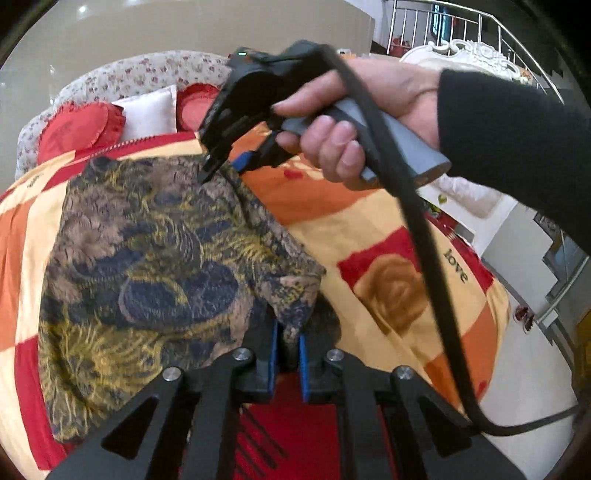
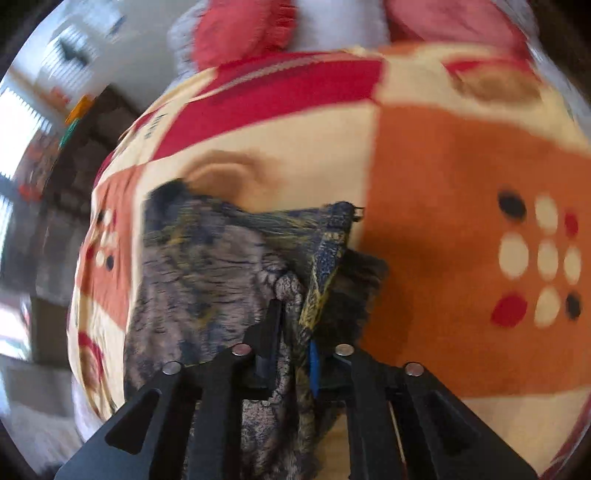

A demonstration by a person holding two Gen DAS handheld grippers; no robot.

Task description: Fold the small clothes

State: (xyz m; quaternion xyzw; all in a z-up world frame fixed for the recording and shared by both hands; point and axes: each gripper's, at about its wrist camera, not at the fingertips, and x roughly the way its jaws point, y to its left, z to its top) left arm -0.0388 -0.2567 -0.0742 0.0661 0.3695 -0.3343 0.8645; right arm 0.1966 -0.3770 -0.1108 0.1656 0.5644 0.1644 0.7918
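A small patterned garment (image 1: 147,266) in brown, navy and gold lies on the bed quilt. My left gripper (image 1: 288,332) is shut on its near right corner, cloth pinched between the blue pads. My right gripper shows in the left wrist view (image 1: 218,166), held by a hand, shut on the garment's far edge. In the blurred right wrist view the right gripper (image 2: 295,321) is shut on a bunched fold of the garment (image 2: 207,273), which hangs between and below the fingers.
The quilt (image 1: 388,229) is checked in orange, red and cream. Red heart cushions (image 1: 77,129) and a white pillow (image 1: 151,114) lie at the headboard. A black cable (image 1: 424,236) hangs from the right gripper. Floor and a railing (image 1: 480,33) lie at right.
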